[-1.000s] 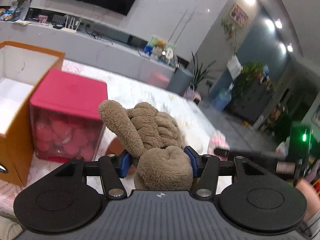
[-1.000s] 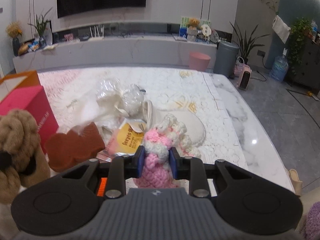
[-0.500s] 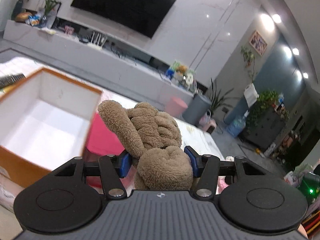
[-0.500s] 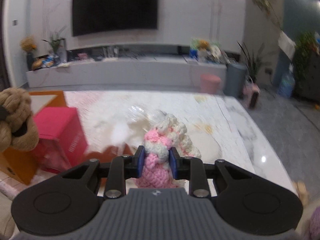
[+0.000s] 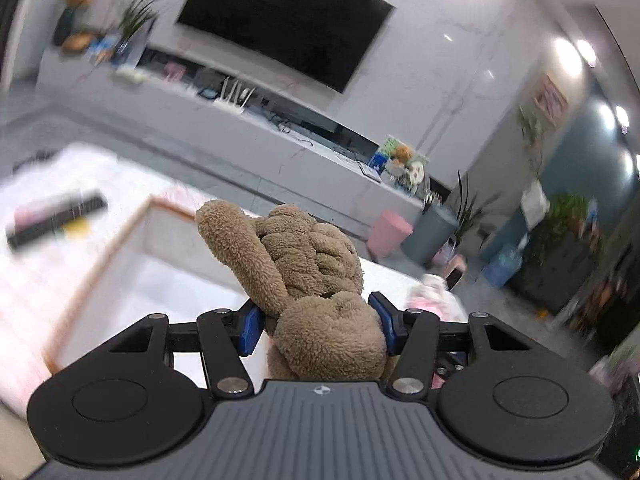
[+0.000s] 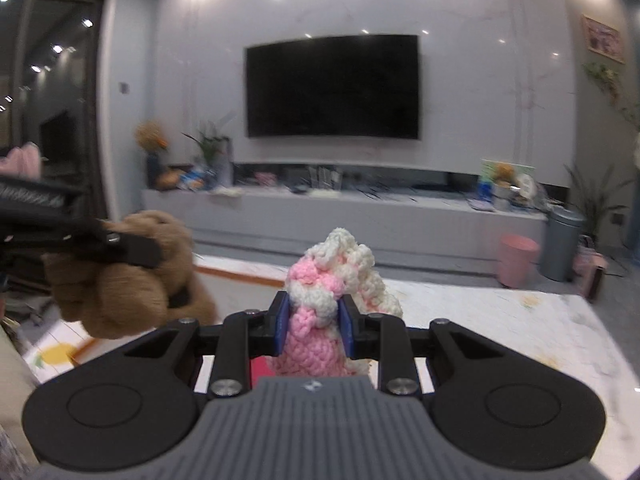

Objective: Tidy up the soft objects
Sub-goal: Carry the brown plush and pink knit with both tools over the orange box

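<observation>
The brown fuzzy plush toy (image 5: 312,276) is pinched between the blue pads of the left gripper (image 5: 316,322), which is pressed against its sides, and it hangs in the air above the open box with orange rim and white inside (image 5: 132,256). The right wrist view shows the same brown toy (image 6: 132,280) at the left, held up beside the orange edge of the box (image 6: 240,274). The pink and white crocheted soft toy (image 6: 332,292) is squeezed between the pads of the right gripper (image 6: 314,328), also lifted, above the white marble-pattern table (image 6: 500,328).

I judge that the step in hand is carrying both soft toys to the box. The next move calls for lowering the left gripper inside the box walls and then spreading its fingers, so the plush drops inside and not on the rim. The crocheted toy should follow after it. On the table beyond the box lies a dark flat remote-like object (image 5: 56,216), blurred.
</observation>
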Tool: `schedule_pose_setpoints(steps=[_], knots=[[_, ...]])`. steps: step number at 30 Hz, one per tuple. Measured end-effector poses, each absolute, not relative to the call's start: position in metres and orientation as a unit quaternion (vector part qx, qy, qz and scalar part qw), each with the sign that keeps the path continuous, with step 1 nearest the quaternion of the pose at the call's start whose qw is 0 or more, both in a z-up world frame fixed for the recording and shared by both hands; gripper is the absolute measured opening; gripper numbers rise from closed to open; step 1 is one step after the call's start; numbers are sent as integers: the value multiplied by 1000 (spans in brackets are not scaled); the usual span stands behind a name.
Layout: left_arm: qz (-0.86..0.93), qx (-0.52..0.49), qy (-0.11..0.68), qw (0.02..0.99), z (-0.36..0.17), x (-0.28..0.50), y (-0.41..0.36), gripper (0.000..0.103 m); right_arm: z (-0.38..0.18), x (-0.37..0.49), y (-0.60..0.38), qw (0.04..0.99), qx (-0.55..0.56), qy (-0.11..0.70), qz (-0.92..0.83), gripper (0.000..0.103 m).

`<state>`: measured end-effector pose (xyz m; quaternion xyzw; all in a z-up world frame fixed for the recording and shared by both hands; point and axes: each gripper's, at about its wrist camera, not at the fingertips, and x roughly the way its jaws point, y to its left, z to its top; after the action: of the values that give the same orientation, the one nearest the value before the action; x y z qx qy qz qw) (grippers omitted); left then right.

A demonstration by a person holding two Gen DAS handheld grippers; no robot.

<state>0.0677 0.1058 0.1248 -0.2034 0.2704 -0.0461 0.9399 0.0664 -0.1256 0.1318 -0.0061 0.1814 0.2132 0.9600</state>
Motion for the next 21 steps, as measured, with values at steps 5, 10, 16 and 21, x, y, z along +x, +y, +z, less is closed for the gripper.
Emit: schedule_pose_setpoints(steps=[5, 10, 16, 21], knots=[[-17, -110, 289, 951, 118, 70, 132, 63, 115, 81, -79, 946, 12, 210, 246, 25], [-40, -123, 313, 941, 90, 84, 159, 63, 92, 92, -47, 932, 21, 235, 275, 25], [-57, -112, 377, 918, 49, 110, 167, 63, 65, 102, -9, 917, -1, 251, 311, 25], [-51, -72, 405, 910, 29, 123, 168, 63, 48, 113, 10, 905, -20, 273, 325, 25]])
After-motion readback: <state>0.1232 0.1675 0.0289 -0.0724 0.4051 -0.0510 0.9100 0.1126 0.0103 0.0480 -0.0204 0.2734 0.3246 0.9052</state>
